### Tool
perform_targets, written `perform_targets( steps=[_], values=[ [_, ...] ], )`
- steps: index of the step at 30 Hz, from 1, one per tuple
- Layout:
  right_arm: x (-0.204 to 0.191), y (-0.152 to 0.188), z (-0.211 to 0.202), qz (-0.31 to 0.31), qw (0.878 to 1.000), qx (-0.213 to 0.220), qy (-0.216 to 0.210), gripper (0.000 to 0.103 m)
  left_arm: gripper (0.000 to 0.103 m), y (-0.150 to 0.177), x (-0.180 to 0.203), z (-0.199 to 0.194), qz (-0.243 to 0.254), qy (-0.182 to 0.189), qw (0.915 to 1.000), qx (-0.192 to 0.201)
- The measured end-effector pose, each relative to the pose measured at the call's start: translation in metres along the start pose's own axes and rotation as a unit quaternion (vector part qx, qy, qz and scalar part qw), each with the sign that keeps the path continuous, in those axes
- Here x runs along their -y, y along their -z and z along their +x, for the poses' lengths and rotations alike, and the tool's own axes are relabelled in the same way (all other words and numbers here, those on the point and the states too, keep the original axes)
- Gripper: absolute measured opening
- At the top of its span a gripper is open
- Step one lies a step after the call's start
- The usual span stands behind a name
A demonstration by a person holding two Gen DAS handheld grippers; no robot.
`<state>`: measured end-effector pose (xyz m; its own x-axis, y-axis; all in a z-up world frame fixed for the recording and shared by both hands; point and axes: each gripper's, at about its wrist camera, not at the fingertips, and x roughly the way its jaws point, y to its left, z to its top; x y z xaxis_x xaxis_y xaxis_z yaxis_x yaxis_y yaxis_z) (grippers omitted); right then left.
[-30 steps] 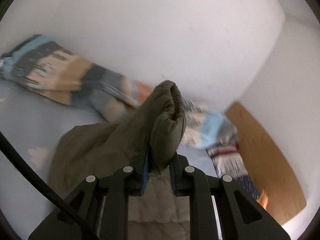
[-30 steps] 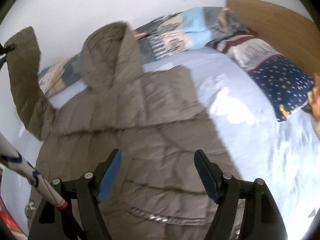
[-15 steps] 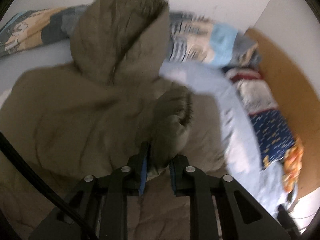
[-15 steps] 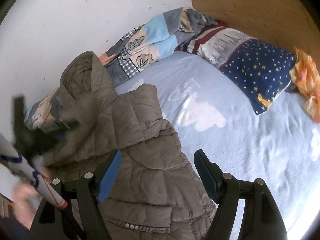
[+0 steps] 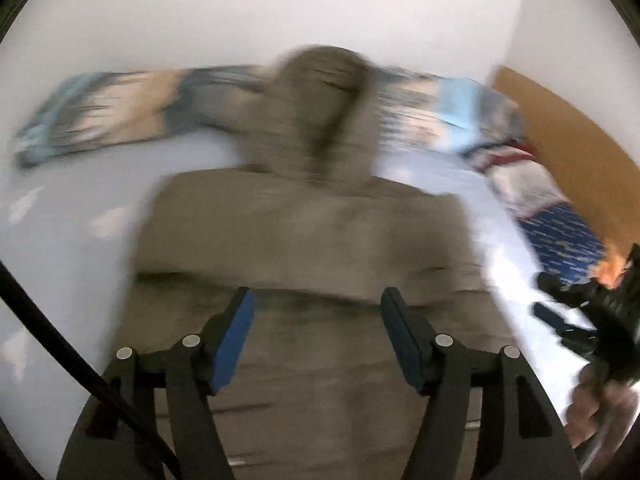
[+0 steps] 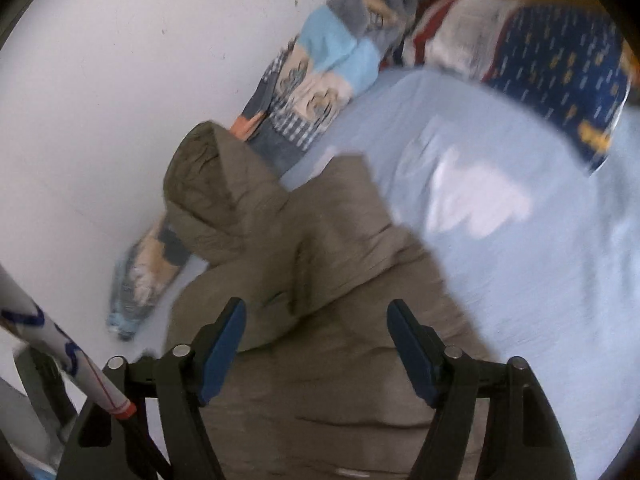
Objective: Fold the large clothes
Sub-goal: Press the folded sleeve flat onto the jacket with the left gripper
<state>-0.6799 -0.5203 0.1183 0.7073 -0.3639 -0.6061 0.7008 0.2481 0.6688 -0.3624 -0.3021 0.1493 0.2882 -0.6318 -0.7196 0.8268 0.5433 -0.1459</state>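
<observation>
Left gripper [image 5: 316,312] agape above jacket [image 5: 304,232]

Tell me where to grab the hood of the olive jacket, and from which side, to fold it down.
Grip the hood at its rounded top edge, reaching over the jacket body from the hem side. The top stands free against the wall, probably giving the open right gripper a clear pinch.

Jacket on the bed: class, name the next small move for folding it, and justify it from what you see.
Probably bring the right hand-held gripper down onto the near side edge of the olive jacket and close on it. The jacket lies on the blue sheet, one sleeve seemingly folded across. The left hand-held gripper, jaws just opened, holds nothing.
</observation>
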Motion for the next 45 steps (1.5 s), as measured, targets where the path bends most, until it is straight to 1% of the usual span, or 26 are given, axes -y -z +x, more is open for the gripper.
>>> perform_targets(
  steps=[3, 5, 7, 9, 10, 11, 13, 14, 15, 16, 18, 21, 23, 26, 29, 34, 36, 37, 38, 39, 40, 42, 44, 45],
  values=[
    [0.004, 0.007, 0.033, 0.025, 0.999, -0.036, -0.02, 0.067, 0.066, 0.011, -0.06, 0.009, -0.049, -0.032, 0.9983, -0.003],
    [0.004, 0.011, 0.054, 0.031, 0.998, -0.048, -0.006, 0.067, 0.066, 0.016, -0.093, 0.023, -0.082, -0.067, 0.9942, -0.019],
    [0.002, 0.015, 0.071, 0.031, 0.998, -0.062, -0.008, 0.067, 0.066, 0.009, -0.111, 0.037, -0.093, -0.091, 0.9905, -0.045],
    [-0.005, 0.019, 0.088, 0.02, 0.998, -0.066, -0.006, 0.067, 0.066, 0.004, -0.124, 0.045, -0.088, -0.128, 0.9868, -0.046],
    [-0.009, 0.021, 0.095, 0.015, 0.998, -0.067, -0.007, 0.067, 0.066, 0.005, -0.128, 0.046, -0.088, -0.137, 0.9854, -0.051],
    [-0.014, 0.021, 0.104, 0.013, 0.997, -0.069, -0.013, 0.067, 0.066, 0.006, -0.131, 0.053, -0.092, -0.139, 0.9841, -0.061],
    [-0.019, 0.022, 0.118, 0.012, 0.997, -0.073, -0.014, 0.066, 0.066, 0.01, -0.133, 0.066, -0.1, -0.128, 0.9828, -0.087],
    [-0.021, 0.023, 0.125, 0.009, 0.997, -0.071, -0.016, 0.063, 0.066, 0.012, -0.131, 0.072, -0.099, -0.126, 0.9822, -0.098],
    [-0.023, 0.022, 0.128, 0.005, 0.997, -0.069, -0.016, 0.054, 0.066, 0.015, -0.131, 0.078, -0.095, -0.129, 0.9813, -0.107],
    [-0.024, 0.022, 0.132, 0.001, 0.998, -0.069, -0.016, 0.05, 0.066, 0.017, -0.128, 0.082, -0.088, -0.133, 0.9807, -0.113],
    [-0.024, 0.019, 0.132, -0.003, 0.998, -0.063, -0.012, 0.025, 0.066, 0.02, -0.118, 0.092, -0.07, -0.144, 0.9791, -0.124],
    [-0.031, 0.01, 0.113, -0.018, 1.0, -0.025, -0.004, 0.02, 0.066, 0.022, -0.111, 0.098, -0.06, -0.154, 0.9786, -0.123],
    [-0.036, 0.004, 0.102, -0.032, 0.999, -0.005, 0.005, 0.019, 0.066, 0.022, -0.111, 0.099, -0.06, -0.154, 0.9787, -0.122],
    [-0.036, -0.004, 0.09, -0.051, 0.997, 0.016, 0.046, 0.019, 0.066, 0.025, -0.112, 0.102, -0.058, -0.156, 0.9783, -0.123],
    [-0.025, -0.003, 0.097, -0.055, 0.995, 0.003, 0.088, 0.019, 0.066, 0.025, -0.109, 0.101, -0.055, -0.16, 0.9779, -0.123],
    [-0.009, -0.001, 0.108, -0.042, 0.993, -0.018, 0.112, 0.019, 0.066, 0.024, -0.105, 0.099, -0.045, -0.163, 0.9783, -0.12],
    [-0.006, -0.002, 0.108, -0.036, 0.992, -0.025, 0.117, 0.022, 0.066, 0.022, -0.105, 0.096, -0.046, -0.158, 0.9797, -0.114],
    [-0.006, -0.002, 0.108, -0.033, 0.992, -0.025, 0.12, 0.024, 0.066, 0.02, -0.106, 0.094, -0.047, -0.156, 0.9804, -0.11],
    [-0.005, -0.003, 0.107, -0.028, 0.992, -0.025, 0.122, 0.03, 0.066, 0.019, -0.106, 0.092, -0.047, -0.156, 0.9811, -0.105],
    [-0.004, -0.005, 0.103, -0.021, 0.992, -0.025, 0.126, 0.033, 0.066, 0.018, -0.105, 0.089, -0.047, -0.155, 0.982, -0.097],
    [-0.005, -0.006, 0.099, -0.015, 0.991, -0.023, 0.13, 0.033, 0.066, 0.016, -0.104, 0.086, -0.046, -0.155, 0.9827, -0.091],
    [-0.013, -0.007, 0.089, -0.017, 0.989, -0.011, 0.144, 0.035, 0.066, 0.013, -0.102, 0.081, -0.042, -0.153, 0.9841, -0.079],
    [-0.03, -0.008, 0.075, -0.058, 0.981, 0.031, 0.182, 0.035, 0.066, 0.011, -0.1, 0.079, -0.037, -0.152, 0.9852, -0.071],
    [-0.038, -0.007, 0.071, -0.08, 0.977, 0.049, 0.192, 0.035, 0.066, 0.01, -0.097, 0.078, -0.032, -0.152, 0.9855, -0.068]
  ],
)
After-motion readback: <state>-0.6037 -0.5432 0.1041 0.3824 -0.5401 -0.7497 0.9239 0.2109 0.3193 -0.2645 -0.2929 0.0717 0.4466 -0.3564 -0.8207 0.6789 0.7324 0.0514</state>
